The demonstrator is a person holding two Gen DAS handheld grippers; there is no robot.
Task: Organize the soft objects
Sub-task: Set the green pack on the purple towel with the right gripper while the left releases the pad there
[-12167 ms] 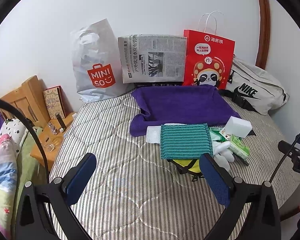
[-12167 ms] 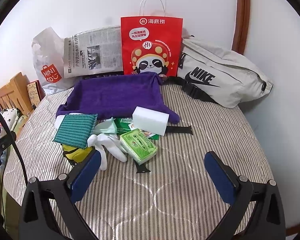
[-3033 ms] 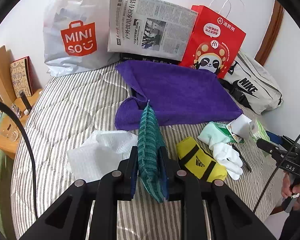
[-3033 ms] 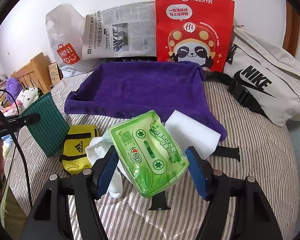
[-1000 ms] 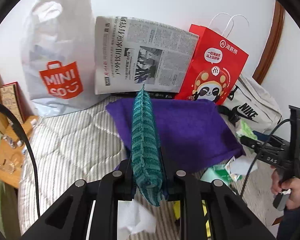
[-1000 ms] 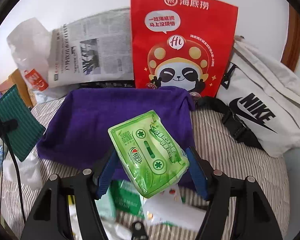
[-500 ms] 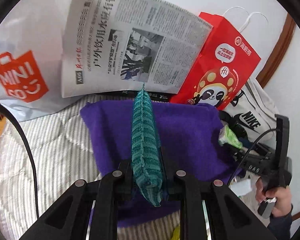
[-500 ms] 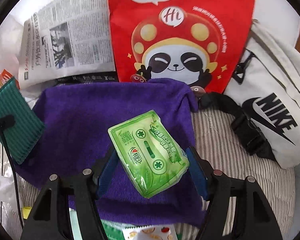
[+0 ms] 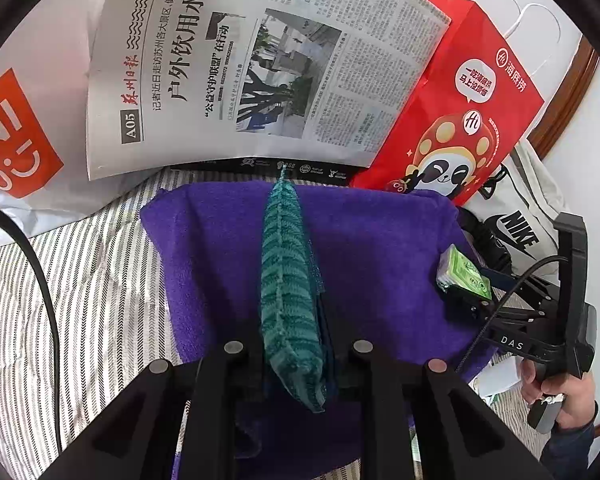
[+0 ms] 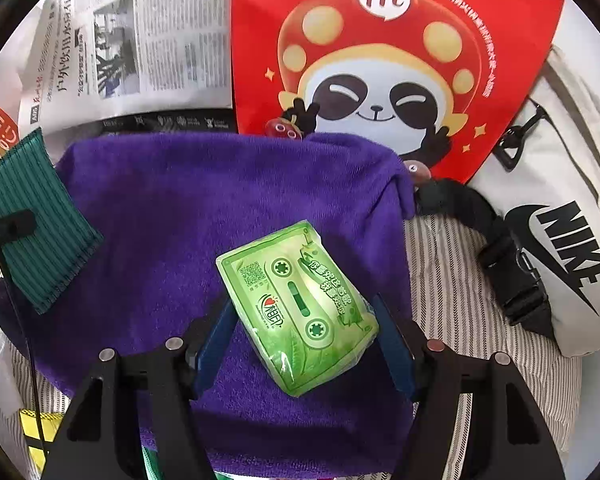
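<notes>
Over the one purple towel (image 9: 380, 248), the left gripper (image 9: 296, 360) is clenched on one teal striped cloth (image 9: 286, 280), held edge-on, and the right gripper (image 10: 304, 320) is grasping one green tissue pack (image 10: 300, 308) to its right. Far side: one newspaper (image 9: 260, 60), two bags beside it, white (image 9: 16, 140) left, red (image 9: 460, 120) right. One grey sling bag (image 10: 560, 200) lies far right on the striped mattress (image 9: 80, 280).

Across the 2 views there are 2 grippers: the left gripper (image 9: 296, 364) and the right gripper (image 10: 304, 344). Soft items number 3: 1 green striped cloth (image 9: 286, 280), 1 green tissue pack (image 10: 300, 312) and 1 purple towel (image 10: 204, 208). Behind stand 3 bags: 1 red paper bag (image 10: 392, 60), 1 white plastic bag (image 9: 12, 136) and 1 Nike bag (image 10: 560, 220). There is 1 newspaper (image 9: 256, 68).
</notes>
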